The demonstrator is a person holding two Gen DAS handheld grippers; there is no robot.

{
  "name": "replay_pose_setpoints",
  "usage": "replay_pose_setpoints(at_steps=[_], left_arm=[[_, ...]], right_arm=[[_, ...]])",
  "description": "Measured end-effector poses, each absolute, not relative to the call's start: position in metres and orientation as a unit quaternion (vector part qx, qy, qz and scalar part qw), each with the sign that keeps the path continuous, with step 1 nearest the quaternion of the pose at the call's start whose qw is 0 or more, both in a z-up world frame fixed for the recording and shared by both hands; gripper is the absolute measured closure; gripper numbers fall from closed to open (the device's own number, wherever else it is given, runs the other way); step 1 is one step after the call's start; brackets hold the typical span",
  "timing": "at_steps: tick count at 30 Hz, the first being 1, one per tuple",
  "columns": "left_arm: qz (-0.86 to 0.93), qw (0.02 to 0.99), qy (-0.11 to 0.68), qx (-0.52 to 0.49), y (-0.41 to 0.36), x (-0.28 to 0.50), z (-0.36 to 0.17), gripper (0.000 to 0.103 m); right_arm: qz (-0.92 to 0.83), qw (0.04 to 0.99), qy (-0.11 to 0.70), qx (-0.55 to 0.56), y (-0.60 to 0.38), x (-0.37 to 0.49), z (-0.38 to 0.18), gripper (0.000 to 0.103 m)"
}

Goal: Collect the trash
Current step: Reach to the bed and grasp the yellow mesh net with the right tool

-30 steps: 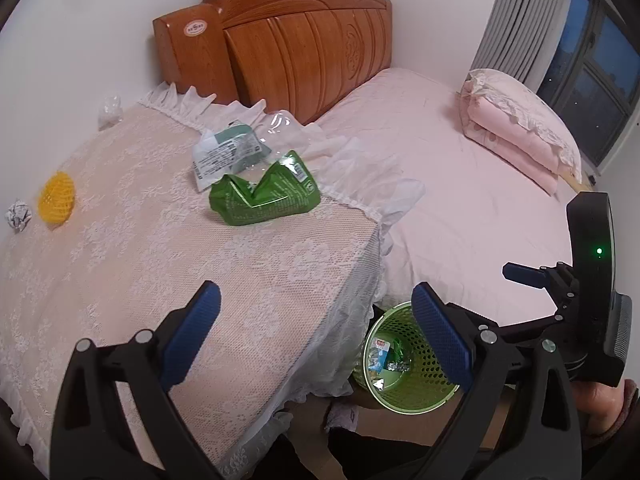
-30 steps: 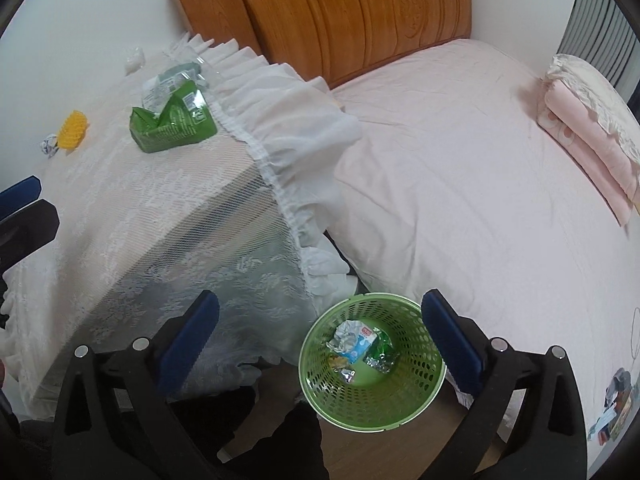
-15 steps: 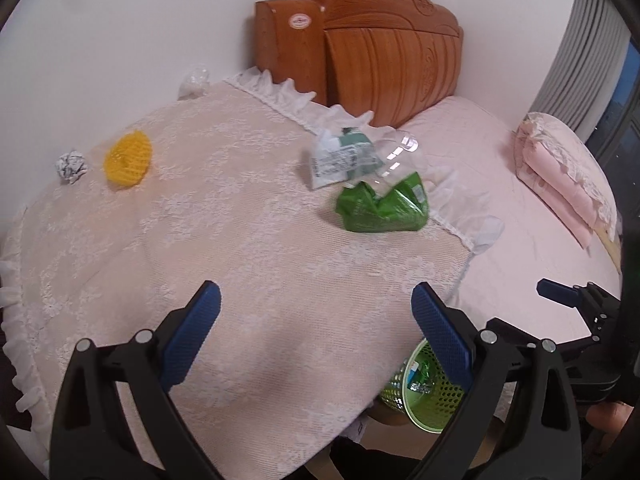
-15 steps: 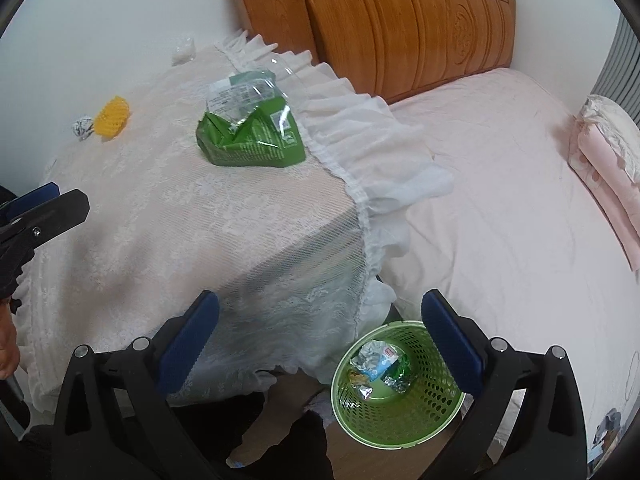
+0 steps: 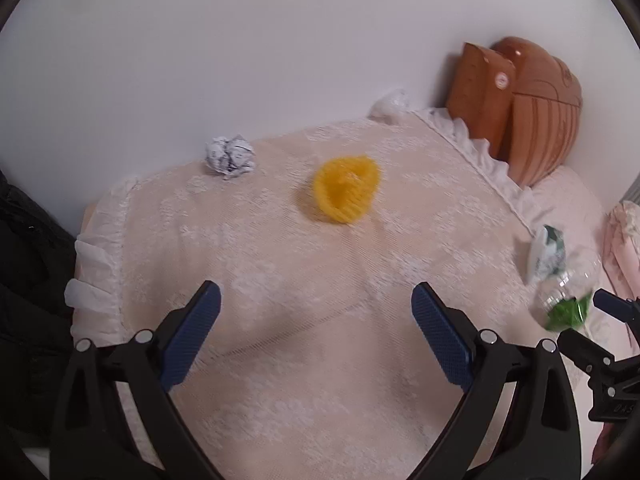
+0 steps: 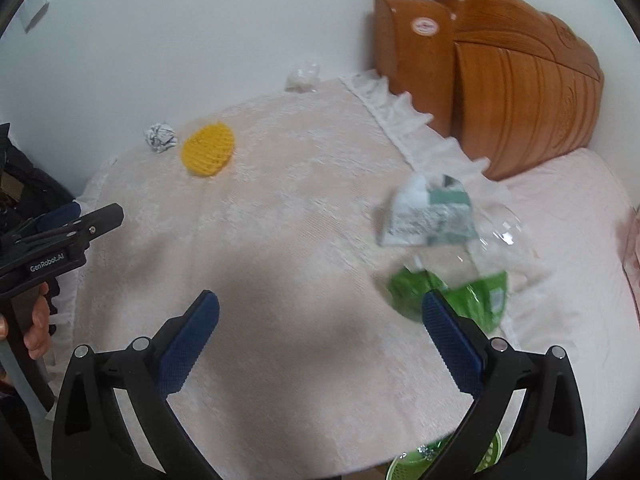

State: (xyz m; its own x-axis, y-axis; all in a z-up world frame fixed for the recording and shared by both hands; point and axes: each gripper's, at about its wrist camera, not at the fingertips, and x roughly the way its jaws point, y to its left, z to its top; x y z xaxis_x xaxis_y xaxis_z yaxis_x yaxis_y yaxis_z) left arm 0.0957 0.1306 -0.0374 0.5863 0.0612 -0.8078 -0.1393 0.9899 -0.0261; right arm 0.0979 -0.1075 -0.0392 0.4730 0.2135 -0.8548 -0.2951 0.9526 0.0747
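White wall is backing a bench (image 5: 320, 360) draped in pale lace cloth, with a wooden headboard (image 6: 520, 92) and pink bed to the right. Both claws are hanging released and empty above the cloth.

Trash is lying scattered on the bench: a yellow foam net (image 5: 346, 189) near the middle, a crumpled paper ball (image 5: 231, 156) just beside it toward the wall, and a small clear wrapper (image 5: 390, 106) at the far edge. Nearer the bed side are sitting a white and green packet (image 6: 430, 212), a crushed clear bottle (image 6: 496, 240) and a green snack bag (image 6: 448, 296), bunched together.

The left claw (image 5: 316, 332) is pointing toward the yellow net, which seems the likely next pick. To do it well, the person should be lowering the claw so its fingers straddle the net (it looks soft and springy), squeezing it across the middle without snagging the lace.

The right claw (image 6: 320, 340) is hovering near the green bag. Only the right wrist view is showing the green basket (image 6: 404, 468) peeking out below the bench edge, plus a hand (image 6: 38, 330) gripping the left tool. The left view is showing the paper ball and net more clearly, though slightly blurred.
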Motion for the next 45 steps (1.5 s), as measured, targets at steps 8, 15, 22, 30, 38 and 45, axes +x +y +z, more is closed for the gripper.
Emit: replay_pose_setpoints(at_steps=[8,15,22,30,38,45], left_arm=[[0.084,0.883,0.458,-0.062,0.208,0.166,-0.062,0.008],[0.094,0.877,0.464,-0.085,0.247,0.196,-0.077,0.008],[0.105,0.874,0.466,-0.094,0.263,0.205,-0.08,0.008],[0.098,0.875,0.465,-0.09,0.256,0.215,-0.083,0.008],[0.12,0.869,0.468,-0.105,0.248,0.257,-0.107,0.008],[0.165,0.851,0.489,-0.098,0.248,0.305,-0.136,0.013]], right_arm=[[0.195,0.843,0.496,-0.078,0.009,0.184,-0.063,0.003],[0.212,0.836,0.496,-0.106,0.072,0.236,-0.091,0.003],[0.22,0.831,0.494,-0.13,0.101,0.259,-0.113,0.015],[0.224,0.828,0.505,-0.097,0.089,0.264,-0.104,0.078],[0.215,0.843,0.49,-0.064,0.06,0.24,-0.07,0.078],[0.215,0.847,0.486,-0.018,0.026,0.216,-0.045,0.077]])
